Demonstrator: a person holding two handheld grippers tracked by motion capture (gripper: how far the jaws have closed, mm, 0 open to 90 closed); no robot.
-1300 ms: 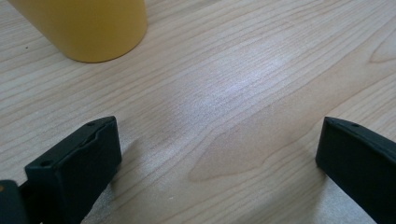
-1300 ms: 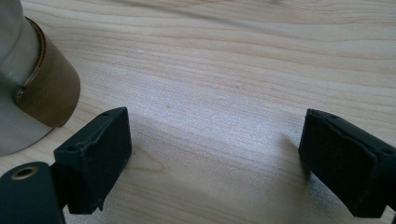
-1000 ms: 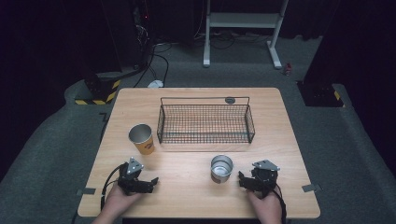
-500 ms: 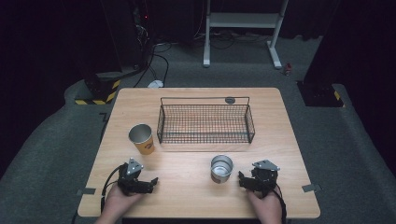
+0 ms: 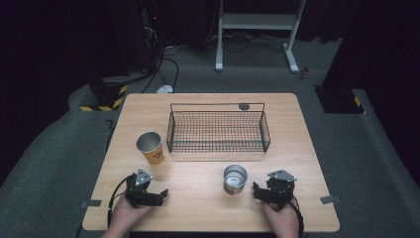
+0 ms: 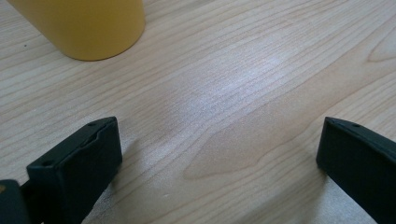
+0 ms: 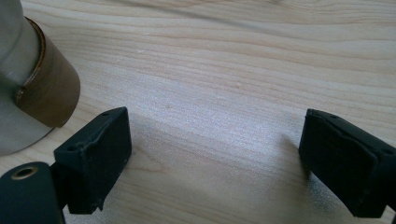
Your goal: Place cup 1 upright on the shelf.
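Note:
A yellow paper cup [image 5: 150,147] stands upright left of the black wire basket [image 5: 218,131]; its base shows at the top left of the left gripper view [image 6: 84,23]. A silver metal cup [image 5: 235,179] with a brown band stands in front of the basket and sits at the left edge of the right gripper view [image 7: 28,84]. My left gripper [image 5: 157,195] rests on the table near the front left, open, with bare wood between its jaws [image 6: 219,154]. My right gripper [image 5: 259,192] rests just right of the silver cup, open and holding nothing [image 7: 215,158].
The wooden table [image 5: 198,213] ends close behind both hands. A small dark disc [image 5: 243,106] lies behind the basket's back rim. Tape tabs mark the front corners [image 5: 92,203] [image 5: 329,200]. Cables and a white stand [image 5: 257,22] are on the floor beyond.

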